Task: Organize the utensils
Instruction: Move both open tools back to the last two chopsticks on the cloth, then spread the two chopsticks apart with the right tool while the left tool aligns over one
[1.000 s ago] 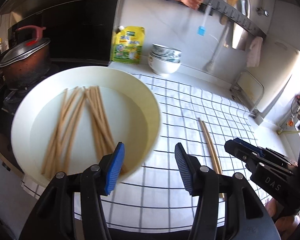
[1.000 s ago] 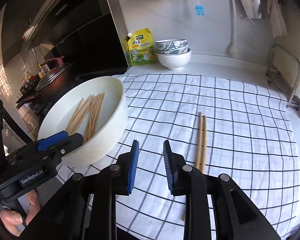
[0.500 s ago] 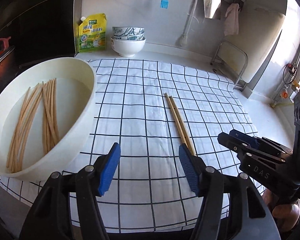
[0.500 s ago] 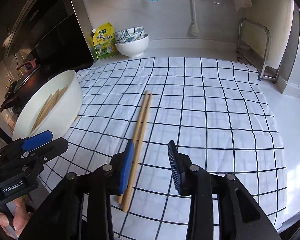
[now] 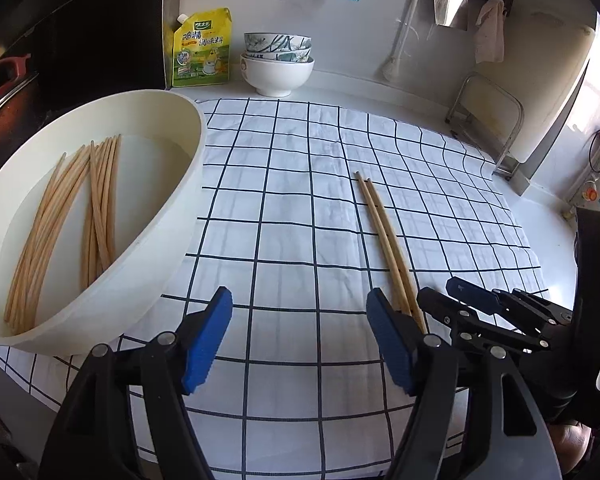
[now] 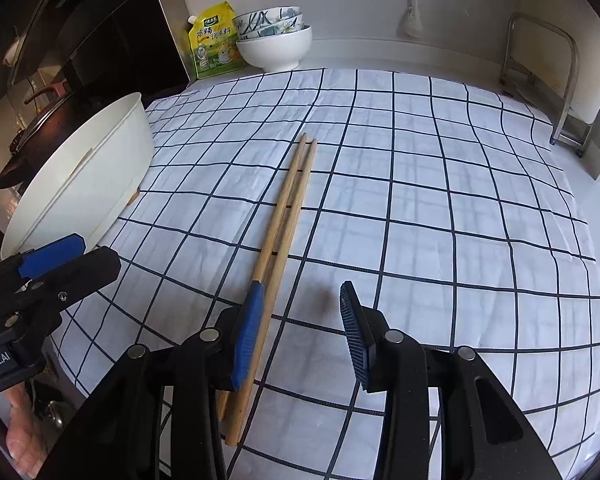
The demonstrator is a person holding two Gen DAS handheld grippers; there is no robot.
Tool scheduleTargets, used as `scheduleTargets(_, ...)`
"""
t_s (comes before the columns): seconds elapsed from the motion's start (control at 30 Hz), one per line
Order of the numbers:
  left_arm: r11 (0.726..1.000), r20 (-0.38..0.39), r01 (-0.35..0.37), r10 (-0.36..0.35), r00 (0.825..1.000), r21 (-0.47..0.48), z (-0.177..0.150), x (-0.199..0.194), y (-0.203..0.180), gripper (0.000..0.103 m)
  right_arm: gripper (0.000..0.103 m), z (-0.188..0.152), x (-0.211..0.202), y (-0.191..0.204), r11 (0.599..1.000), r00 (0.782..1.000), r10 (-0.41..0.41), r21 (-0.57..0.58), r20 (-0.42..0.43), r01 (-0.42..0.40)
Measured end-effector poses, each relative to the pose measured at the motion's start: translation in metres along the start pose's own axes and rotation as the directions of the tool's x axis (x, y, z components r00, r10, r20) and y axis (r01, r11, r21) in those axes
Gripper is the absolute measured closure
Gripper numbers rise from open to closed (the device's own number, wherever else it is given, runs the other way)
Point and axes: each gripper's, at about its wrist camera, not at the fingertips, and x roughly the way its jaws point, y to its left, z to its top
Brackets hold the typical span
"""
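A pair of wooden chopsticks (image 5: 380,224) (image 6: 292,200) lies side by side on the checked cloth (image 5: 300,200). Several more chopsticks (image 5: 96,200) lie in the white basin (image 5: 196,148) (image 6: 88,176) at the left. My left gripper (image 5: 298,308) (image 6: 80,258) hovers over bare cloth between basin and pair, its jaws opening with nothing between them. My right gripper (image 6: 300,296) (image 5: 440,290) is open low over the near part of the pair. Its left finger (image 6: 248,332) covers the sticks there, and the pads press on nothing.
Stacked bowls (image 5: 278,64) and a yellow pouch (image 5: 200,50) stand at the back wall. A dark pot (image 5: 4,108) sits on the stove to the left. A metal rack (image 6: 548,80) stands at the right. A hand (image 6: 20,432) shows at the lower left.
Both grippers have come down and in towards the loose pair. The left one swung right, away from the basin. Both sets of jaws stand wider than before.
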Motion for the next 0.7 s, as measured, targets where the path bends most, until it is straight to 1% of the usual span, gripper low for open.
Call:
scheduleTargets(0.27, 1.0, -0.013, 0.004, -0.004, 1.0, -0.006, -0.005, 0.006, 0.0, 0.035, 0.065, 0.0, 0.007, 0.008, 0.999, 0.999, -0.035, -0.03, -0.006, 0.035)
scheduleTargets(0.4, 1.0, -0.012, 0.003, -0.003, 1.0, -0.01, -0.006, 0.005, -0.001, 0.035, 0.066, -0.002, 0.01, 0.017, 0.993, 0.996, -0.087, -0.079, -0.002, 0.087)
scheduleTargets(0.47, 1.0, -0.014, 0.004, -0.004, 1.0, -0.01, -0.006, 0.006, -0.001, 0.035, 0.075, -0.003, 0.01, 0.02, 0.989, 0.994, -0.105, -0.101, 0.003, 0.105)
scheduleTargets(0.53, 1.0, -0.018, 0.009, -0.009, 1.0, -0.012, -0.007, 0.007, -0.003, 0.033, 0.092, -0.004, 0.009, 0.019, 0.99, 0.995, -0.101, -0.101, 0.001, 0.101)
scheduleTargets(0.6, 1.0, -0.026, 0.016, -0.016, 1.0, -0.012, -0.007, 0.01, -0.006, 0.031, 0.096, -0.004, 0.007, 0.015, 0.991, 0.995, -0.096, -0.093, 0.001, 0.095)
scheduleTargets(0.7, 1.0, -0.031, 0.02, -0.02, 0.999, -0.003, -0.008, 0.014, -0.014, 0.03, 0.096, -0.004, 0.005, 0.007, 0.995, 0.997, -0.074, -0.068, 0.0, 0.074)
